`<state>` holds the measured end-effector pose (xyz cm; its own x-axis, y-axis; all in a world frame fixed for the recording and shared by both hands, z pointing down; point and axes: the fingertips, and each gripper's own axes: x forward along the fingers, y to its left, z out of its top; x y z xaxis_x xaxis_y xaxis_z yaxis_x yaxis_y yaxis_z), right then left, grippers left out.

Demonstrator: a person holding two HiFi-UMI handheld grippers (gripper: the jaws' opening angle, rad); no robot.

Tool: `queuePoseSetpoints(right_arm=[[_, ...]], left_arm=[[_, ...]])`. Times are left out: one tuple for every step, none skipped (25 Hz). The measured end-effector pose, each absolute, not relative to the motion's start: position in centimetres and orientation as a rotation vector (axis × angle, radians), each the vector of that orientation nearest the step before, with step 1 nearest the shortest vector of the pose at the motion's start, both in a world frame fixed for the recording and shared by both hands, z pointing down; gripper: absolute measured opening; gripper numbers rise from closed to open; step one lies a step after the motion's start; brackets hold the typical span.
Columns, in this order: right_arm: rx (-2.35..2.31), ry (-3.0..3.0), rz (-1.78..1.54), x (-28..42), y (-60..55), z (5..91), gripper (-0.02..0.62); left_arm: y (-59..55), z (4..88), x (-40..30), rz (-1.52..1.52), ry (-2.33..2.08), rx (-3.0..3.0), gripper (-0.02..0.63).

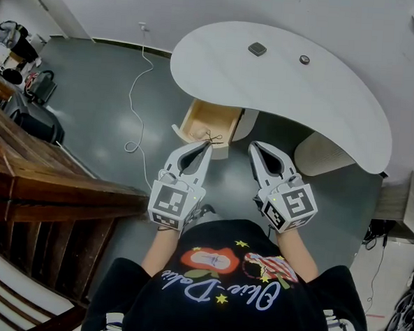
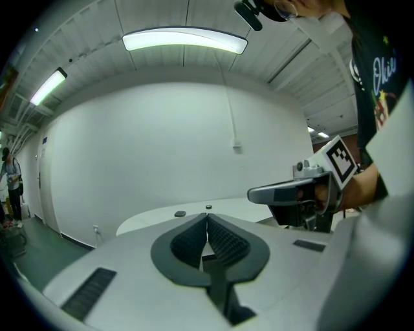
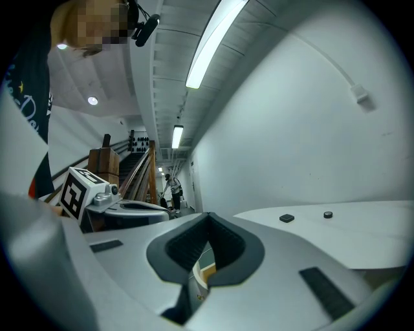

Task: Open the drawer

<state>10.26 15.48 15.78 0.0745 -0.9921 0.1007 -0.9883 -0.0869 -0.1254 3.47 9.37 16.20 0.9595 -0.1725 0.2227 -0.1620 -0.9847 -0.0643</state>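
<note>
Under the worktop (image 1: 282, 82), the drawer (image 1: 208, 121) is seen pulled out; opening is judged done. Left gripper (image 1: 207, 146) and right gripper (image 1: 253, 149) are seen shut, nothing visibly held.

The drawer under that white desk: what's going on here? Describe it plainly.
A person holds a gripper in each hand before a curved white desk. The wooden drawer beneath it stands pulled out. The left gripper, jaws shut, has its tip at the drawer's front; the right gripper, also shut, hangs beside it, holding nothing.
</note>
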Motion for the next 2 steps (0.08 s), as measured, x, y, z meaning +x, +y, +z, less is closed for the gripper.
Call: queuePoseSetpoints(right_arm=[[-2.284,2.106,-0.251,10.23,15.42,15.78,0.000],[-2.284,2.105,-0.253,10.20,15.36,15.79,0.000]], left_arm=[[9.28,16.16,3.42,-0.351,0.265,-3.063,0.005],[9.20,16.11,3.37,-0.347,0.269,-3.061,0.005]])
